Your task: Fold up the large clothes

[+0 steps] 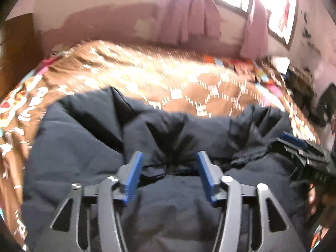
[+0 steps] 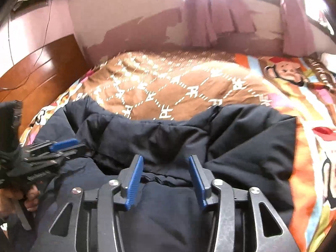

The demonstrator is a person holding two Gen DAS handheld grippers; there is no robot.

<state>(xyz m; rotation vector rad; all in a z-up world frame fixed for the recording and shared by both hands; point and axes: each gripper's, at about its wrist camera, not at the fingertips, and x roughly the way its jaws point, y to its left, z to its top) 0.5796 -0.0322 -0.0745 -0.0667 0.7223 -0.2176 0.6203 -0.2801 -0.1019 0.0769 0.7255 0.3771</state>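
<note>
Puffer jacket, dark navy, one item, lies bunched on the bed, on top of the brown patterned quilt; a folded-over edge runs across it just ahead of both tools. My left hand-held gripper hangs over the jacket with its jaws about half open, blue pads clear of the cloth, nothing held. My right hand-held gripper stands the same: half open, empty, above the fold. Each tool shows at the edge of the other's view, so they sit near each other. Risk as I judge it: the padded fabric is springy and slick, so the fold may puff back open once left alone. Frames are blurred, so seam detail is uncertain. Count: one jacket, two grippers, one quilt, one cartoon sheet beneath, two curtains.
</note>
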